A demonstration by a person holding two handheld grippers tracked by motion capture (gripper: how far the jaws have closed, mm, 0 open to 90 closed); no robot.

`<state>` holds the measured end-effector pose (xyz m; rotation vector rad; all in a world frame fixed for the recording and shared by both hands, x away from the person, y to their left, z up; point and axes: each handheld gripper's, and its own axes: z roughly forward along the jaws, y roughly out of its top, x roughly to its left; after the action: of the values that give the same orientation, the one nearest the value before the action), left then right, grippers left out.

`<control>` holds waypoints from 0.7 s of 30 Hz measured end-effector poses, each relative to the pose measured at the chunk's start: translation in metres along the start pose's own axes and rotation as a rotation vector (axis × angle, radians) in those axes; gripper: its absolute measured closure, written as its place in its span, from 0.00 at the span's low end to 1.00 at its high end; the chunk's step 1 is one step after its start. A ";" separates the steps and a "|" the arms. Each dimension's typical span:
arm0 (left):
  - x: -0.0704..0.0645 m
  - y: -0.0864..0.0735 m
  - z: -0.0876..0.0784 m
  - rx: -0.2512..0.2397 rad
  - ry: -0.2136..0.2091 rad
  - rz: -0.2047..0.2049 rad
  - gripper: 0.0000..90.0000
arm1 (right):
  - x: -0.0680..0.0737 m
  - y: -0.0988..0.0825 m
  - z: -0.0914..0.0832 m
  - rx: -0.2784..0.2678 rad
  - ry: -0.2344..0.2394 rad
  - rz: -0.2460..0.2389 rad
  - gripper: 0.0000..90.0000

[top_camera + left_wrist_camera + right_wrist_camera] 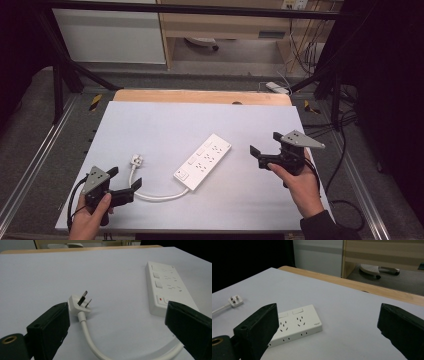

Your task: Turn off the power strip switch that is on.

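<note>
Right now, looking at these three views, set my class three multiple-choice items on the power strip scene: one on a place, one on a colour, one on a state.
1. Where does the plug lie relative to the power strip in the high view?
A. to its left
B. on top of it
C. beyond its far end

2. What colour is the cable?
A. black
B. white
C. orange

3. How do the jaws of the left gripper and the right gripper stand?
A. both open, holding nothing
B. left shut on the plug
C. right shut on the strip

Answers: 1 A, the plug rests on the table left of the strip. 2 B, it matches the white strip. 3 A, each gripper view shows a wide gap between its jaws.
</note>
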<state>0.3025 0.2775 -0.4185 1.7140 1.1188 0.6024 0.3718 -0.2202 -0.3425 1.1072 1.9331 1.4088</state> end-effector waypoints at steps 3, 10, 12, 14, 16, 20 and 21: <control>0.000 0.000 0.000 0.001 -0.001 0.002 0.07 | 0.002 0.004 0.003 0.000 0.003 -0.010 0.05; 0.000 0.000 0.000 0.003 0.001 0.002 0.07 | 0.008 0.016 0.015 0.007 0.024 -0.024 0.05; 0.000 0.000 0.000 0.002 0.000 0.003 0.07 | 0.009 0.019 0.017 0.005 0.030 -0.027 0.05; 0.000 0.000 0.000 0.003 0.000 0.003 0.07 | 0.010 0.021 0.019 -0.002 0.045 -0.023 0.05; 0.000 0.000 0.000 0.003 0.001 0.004 0.07 | 0.011 0.024 0.021 -0.002 0.043 -0.032 0.06; 0.000 0.000 0.000 0.002 0.000 0.005 0.07 | 0.011 0.029 0.026 -0.004 0.045 -0.031 0.07; -0.001 0.000 0.000 0.003 -0.001 0.006 0.07 | 0.012 0.030 0.027 -0.005 0.046 -0.031 0.07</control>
<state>0.3022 0.2771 -0.4186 1.7211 1.1146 0.6038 0.3959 -0.1922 -0.3223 1.0466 1.9697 1.4333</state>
